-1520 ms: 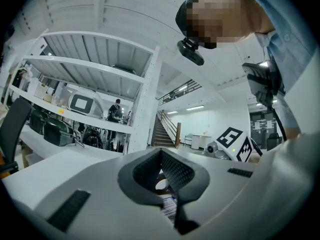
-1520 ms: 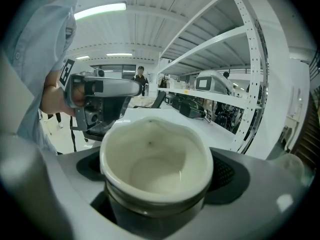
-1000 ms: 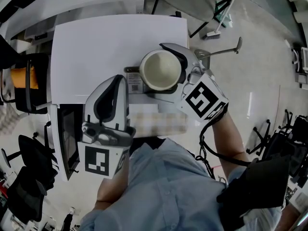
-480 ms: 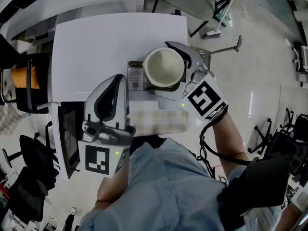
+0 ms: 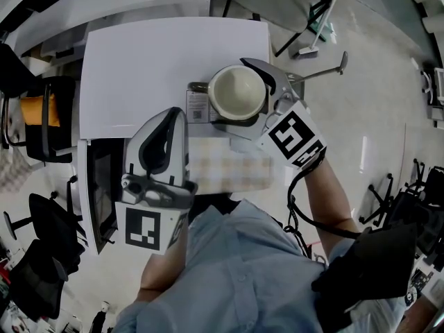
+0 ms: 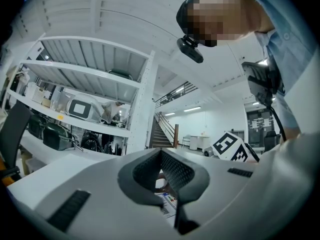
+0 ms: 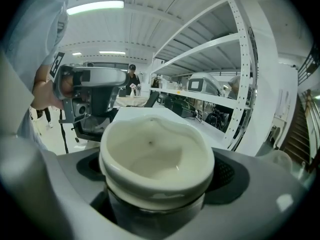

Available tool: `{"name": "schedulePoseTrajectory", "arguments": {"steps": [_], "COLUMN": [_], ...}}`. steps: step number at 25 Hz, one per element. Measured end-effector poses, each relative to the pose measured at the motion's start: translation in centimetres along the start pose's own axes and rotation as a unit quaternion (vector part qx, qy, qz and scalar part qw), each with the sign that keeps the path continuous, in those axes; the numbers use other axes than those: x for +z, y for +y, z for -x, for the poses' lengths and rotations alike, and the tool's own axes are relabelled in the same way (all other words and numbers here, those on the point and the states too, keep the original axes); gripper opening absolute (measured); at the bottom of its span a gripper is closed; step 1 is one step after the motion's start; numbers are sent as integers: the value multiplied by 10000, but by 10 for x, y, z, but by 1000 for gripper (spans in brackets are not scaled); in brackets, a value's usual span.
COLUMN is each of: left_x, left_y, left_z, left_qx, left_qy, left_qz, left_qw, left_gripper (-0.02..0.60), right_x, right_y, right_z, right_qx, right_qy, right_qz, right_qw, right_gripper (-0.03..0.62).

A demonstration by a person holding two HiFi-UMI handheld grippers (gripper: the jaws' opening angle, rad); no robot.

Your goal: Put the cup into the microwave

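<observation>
A cream cup (image 5: 238, 90) with an empty inside is clamped in my right gripper (image 5: 243, 104), held over the near right part of the white microwave top (image 5: 152, 61). In the right gripper view the cup (image 7: 155, 151) fills the space between the grey jaws of the right gripper (image 7: 157, 186). The microwave door (image 5: 94, 186) with its dark window hangs open at the left. My left gripper (image 5: 172, 116) hovers beside that door, shut and empty, with its tips toward the cup. In the left gripper view the left gripper (image 6: 161, 154) has its tips touching.
A label sticker (image 5: 198, 106) lies on the microwave top next to the cup. Office chairs (image 5: 38, 116) stand at the left and a cleaning tool (image 5: 316, 37) on the floor at the right. White shelving (image 7: 235, 69) rises behind the microwave.
The right gripper has carried the cup slightly farther from me over the microwave top. The left gripper has hardly moved.
</observation>
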State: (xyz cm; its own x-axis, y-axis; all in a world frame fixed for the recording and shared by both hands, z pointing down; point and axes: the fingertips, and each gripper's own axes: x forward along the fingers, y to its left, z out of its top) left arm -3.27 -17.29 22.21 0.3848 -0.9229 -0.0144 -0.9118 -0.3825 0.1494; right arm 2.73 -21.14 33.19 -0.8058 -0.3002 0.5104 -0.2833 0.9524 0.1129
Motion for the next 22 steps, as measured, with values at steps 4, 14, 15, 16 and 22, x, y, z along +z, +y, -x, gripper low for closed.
{"name": "schedulePoseTrajectory", "arguments": {"steps": [4, 14, 15, 16, 22], "left_x": [7, -3, -3, -1, 1], "left_y": [-1, 8, 7, 6, 10], "left_z": [0, 3, 2, 1, 1], "left_qx": [-10, 56, 41, 5, -33], "left_qy": [-153, -16, -48, -100, -124], "left_qz": [56, 101, 147, 207, 269], "left_qw": [9999, 9999, 9999, 9997, 9996], "left_gripper": [5, 5, 5, 5, 5], "right_x": [-4, 6, 5, 5, 3], "right_y": [1, 0, 1, 3, 8], "right_z": [-1, 8, 5, 2, -5], "right_qx": [53, 427, 495, 570, 846], "right_qy": [87, 316, 371, 432, 666], "right_qz": [-43, -163, -121, -90, 102], "right_qw": [9999, 9985, 9980, 9974, 9941], "right_gripper": [548, 565, 572, 574, 574]}}
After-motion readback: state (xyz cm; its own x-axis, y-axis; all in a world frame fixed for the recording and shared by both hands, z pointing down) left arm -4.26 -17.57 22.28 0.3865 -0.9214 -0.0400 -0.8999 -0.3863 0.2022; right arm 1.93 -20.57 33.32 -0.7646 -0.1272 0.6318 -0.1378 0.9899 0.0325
